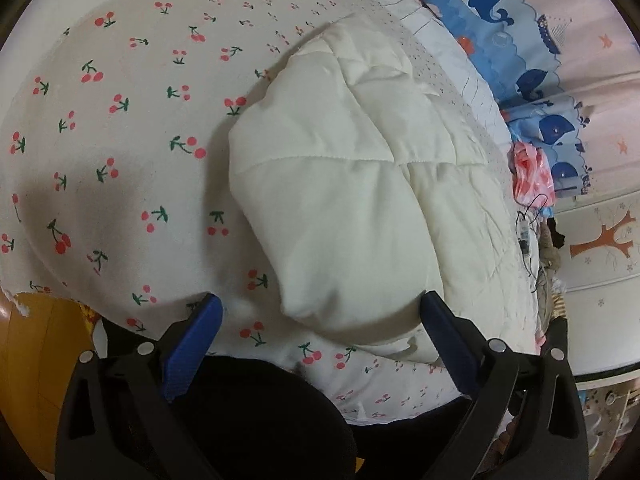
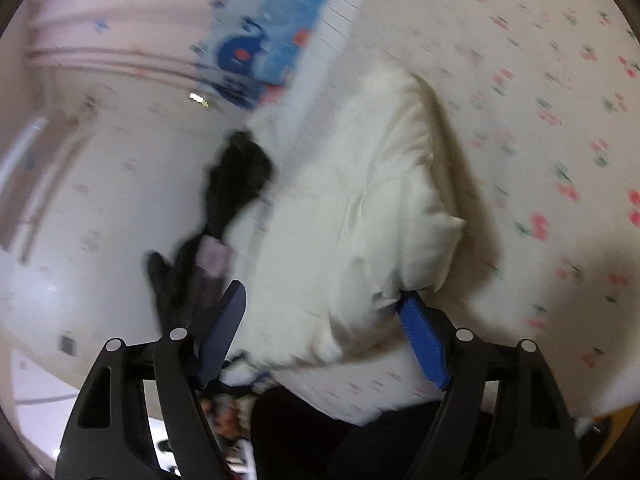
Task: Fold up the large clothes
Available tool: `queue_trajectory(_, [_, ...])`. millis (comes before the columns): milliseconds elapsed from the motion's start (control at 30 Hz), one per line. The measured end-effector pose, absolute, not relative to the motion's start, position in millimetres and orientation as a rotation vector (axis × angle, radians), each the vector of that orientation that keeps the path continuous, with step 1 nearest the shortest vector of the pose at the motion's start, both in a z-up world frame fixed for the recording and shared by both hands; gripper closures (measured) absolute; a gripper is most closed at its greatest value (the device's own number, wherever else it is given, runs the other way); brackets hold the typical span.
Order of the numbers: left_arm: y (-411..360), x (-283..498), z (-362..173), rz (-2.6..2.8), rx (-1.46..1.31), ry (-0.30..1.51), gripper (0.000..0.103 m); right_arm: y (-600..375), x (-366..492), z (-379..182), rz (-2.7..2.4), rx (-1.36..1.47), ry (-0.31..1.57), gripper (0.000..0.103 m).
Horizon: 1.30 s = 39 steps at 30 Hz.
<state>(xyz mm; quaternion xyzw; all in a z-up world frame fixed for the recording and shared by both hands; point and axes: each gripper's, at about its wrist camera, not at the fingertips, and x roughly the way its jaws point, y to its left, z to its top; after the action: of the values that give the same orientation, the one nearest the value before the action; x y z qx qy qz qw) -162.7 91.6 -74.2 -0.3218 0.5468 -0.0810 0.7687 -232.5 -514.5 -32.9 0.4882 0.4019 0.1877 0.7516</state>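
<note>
Cherry-print bedsheet (image 1: 120,128) bears one folded white padded coat (image 1: 344,200); both tongs (image 1: 320,316) (image 2: 322,312) gape empty.

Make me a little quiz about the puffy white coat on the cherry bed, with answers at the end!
1. True or false: the left gripper is clamped shut on the white puffy coat.
2. What is printed on the bed sheet under the coat? A) stars B) cherries C) stripes
3. Fill in: in the left wrist view, the blue fabric beyond the bed shows dark blue ____.

Key
1. False. Its jaws stand wide apart and hold nothing. The right gripper is open too.
2. B, red cherries with green stems.
3. Whales.
</note>
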Motion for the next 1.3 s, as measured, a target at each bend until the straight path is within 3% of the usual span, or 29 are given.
queue_trajectory(100, [91, -160, -78, -0.172, -0.713, 1.194, 0.007, -512, -235, -62, 0.365, 1.062, 0.991, 0.029])
queue_trajectory(167, [89, -156, -81, -0.158, -0.731, 1.201, 0.007, -517, -234, -73, 0.37, 1.123, 0.951, 0.029])
queue_trajectory(200, [88, -153, -81, -0.155, -0.743, 1.195, 0.007, -518, -230, -72, 0.375, 1.135, 0.919, 0.035])
queue_trajectory(267, [84, -150, -73, -0.177, -0.763, 1.154, 0.008, -515, -222, -63, 0.375, 1.112, 0.883, 0.06])
queue_trajectory(333, [77, -149, -57, -0.234, -0.764, 1.098, 0.024, -513, -217, -45, 0.375, 1.046, 0.841, 0.074])
queue_trajectory(367, [74, -150, -44, -0.24, -0.742, 1.064, 0.026, -512, -218, -35, 0.392, 1.026, 0.805, 0.079])
queue_trajectory(433, [73, -154, -27, -0.265, -0.738, 1.009, 0.047, -514, -228, -15, 0.434, 1.012, 0.743, 0.083])
queue_trajectory(567, [91, -165, -10, -0.312, -0.789, 0.964, 0.053, -514, -257, 10, 0.483, 0.962, 0.686, 0.086])
queue_trajectory(633, [96, -162, -30, -0.3, -0.813, 1.034, 0.052, -520, -263, -4, 0.442, 0.926, 0.77, 0.086])
queue_trajectory(667, [97, -158, -42, -0.29, -0.823, 1.077, 0.052, -521, -264, -11, 0.418, 0.925, 0.808, 0.084])
queue_trajectory(733, [97, -154, -70, -0.281, -0.879, 1.135, 0.037, -527, -272, -30, 0.354, 0.957, 0.866, 0.084])
queue_trajectory(833, [94, -151, -84, -0.289, -0.942, 1.12, 0.029, -534, -296, -10, 0.221, 0.848, 0.803, 0.083])
queue_trajectory(900, [85, -145, -81, -0.294, -0.923, 1.107, 0.029, -529, -301, 17, 0.177, 0.758, 0.737, 0.071])
queue_trajectory(967, [73, -137, -75, -0.274, -0.883, 1.096, 0.029, -507, -288, 52, 0.199, 0.634, 0.693, 0.05])
queue_trajectory(1133, [67, -123, -78, -0.215, -0.865, 1.096, 0.027, -408, -203, 95, 0.337, 0.334, 0.72, 0.023])
queue_trajectory(1300, [73, -111, -86, -0.212, -0.916, 1.113, 0.024, -301, -78, 65, 0.323, 0.136, 0.841, 0.017])
